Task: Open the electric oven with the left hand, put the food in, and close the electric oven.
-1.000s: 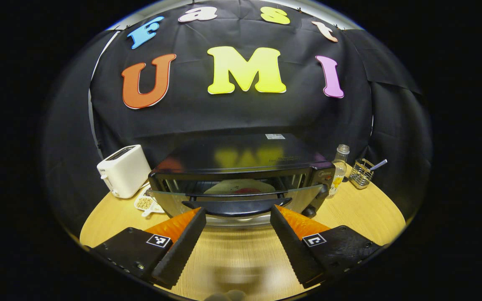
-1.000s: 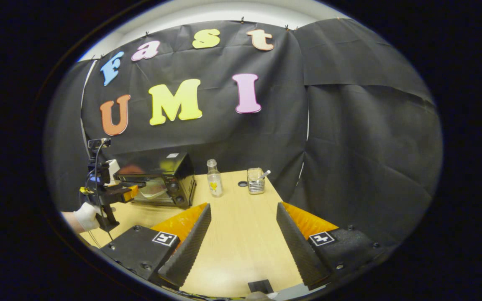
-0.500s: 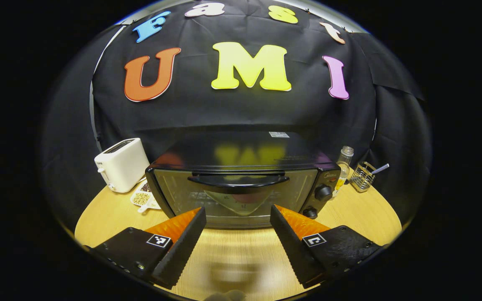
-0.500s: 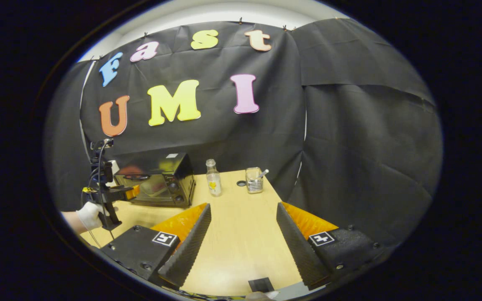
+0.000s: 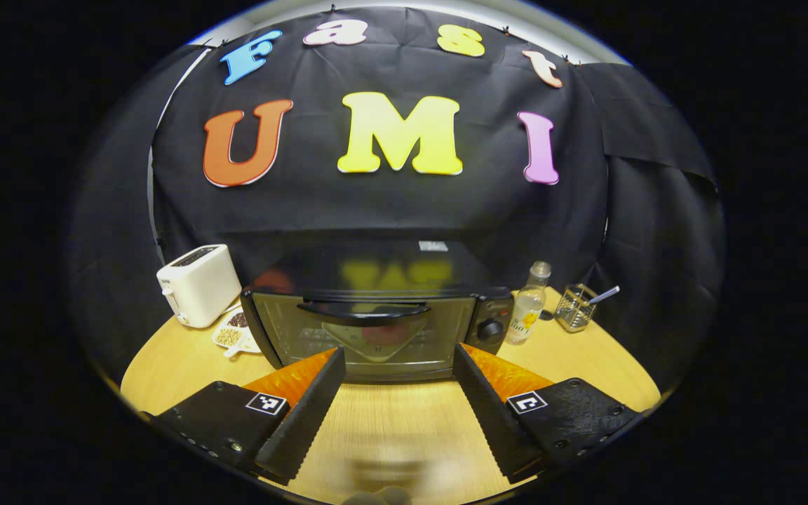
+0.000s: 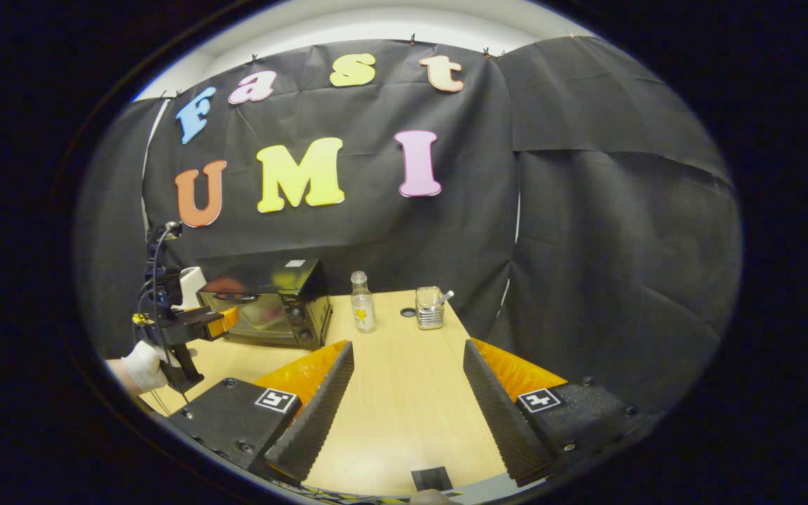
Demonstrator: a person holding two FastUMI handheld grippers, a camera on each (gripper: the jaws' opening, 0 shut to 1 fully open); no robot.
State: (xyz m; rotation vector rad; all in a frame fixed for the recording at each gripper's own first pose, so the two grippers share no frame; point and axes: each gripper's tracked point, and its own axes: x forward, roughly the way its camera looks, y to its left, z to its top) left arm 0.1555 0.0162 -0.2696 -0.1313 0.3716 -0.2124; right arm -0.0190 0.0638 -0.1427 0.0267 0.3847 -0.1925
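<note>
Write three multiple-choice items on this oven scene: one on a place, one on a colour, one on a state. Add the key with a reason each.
1. Where does the glass bottle stand?
A. between the oven and the wire holder
B. on top of the oven
C. beside the toaster

2. What colour is the toaster?
A. red
B. white
C. black

3. How is the oven door?
A. hanging fully open
B. shut
C. taken off

Key: 1 A, the bottle stands on the table between the two. 2 B, its body is white. 3 B, the door stands upright against the front, and the left gripper is open, clear of the handle.
</note>
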